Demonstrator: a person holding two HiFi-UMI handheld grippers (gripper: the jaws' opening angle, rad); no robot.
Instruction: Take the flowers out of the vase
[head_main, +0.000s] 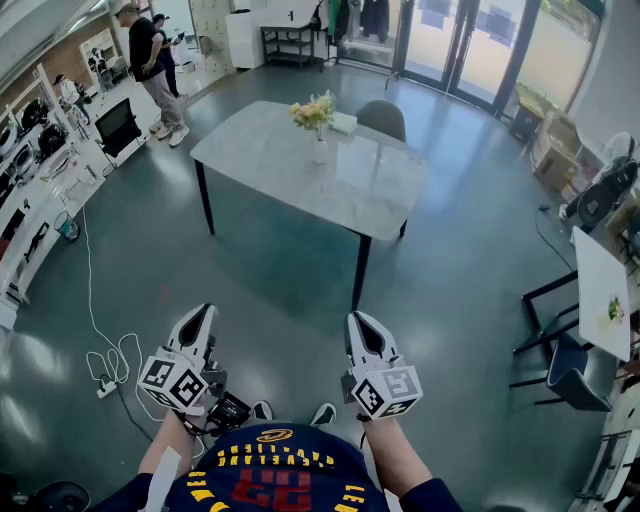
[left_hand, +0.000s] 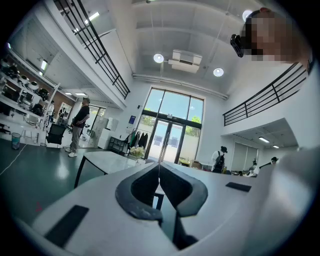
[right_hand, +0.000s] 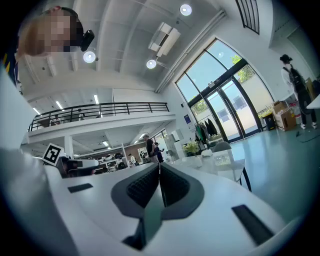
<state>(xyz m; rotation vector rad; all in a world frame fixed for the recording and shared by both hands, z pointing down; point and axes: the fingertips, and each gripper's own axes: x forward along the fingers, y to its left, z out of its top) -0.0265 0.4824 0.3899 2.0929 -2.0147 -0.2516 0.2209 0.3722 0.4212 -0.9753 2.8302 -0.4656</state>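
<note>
Clearly the one thing that matters here is the gap: the flowers stand in their vase well apart from both grippers, straight ahead across a wide stretch of floor. The vase sits a little in from the far edge of the tabletop, about midway along that edge, with a chair just behind it. The stems rise upright out of the vase, so the lift will probably have to go straight up along them.

The left gripper and the right gripper are held close in front of the person's body, side by side, both pointing level and forward toward the table. Each has its jaws pressed together with nothing between them, as both gripper views show, with the tips meeting in a thin line. The vase lies between their two lines of aim, somewhat more to the right gripper's side, so that one looks slightly the nearer, though only by a little.

Nothing of the task has begun; I judge the next need is to walk up to the table and open a gripper before reaching for the stems
</note>
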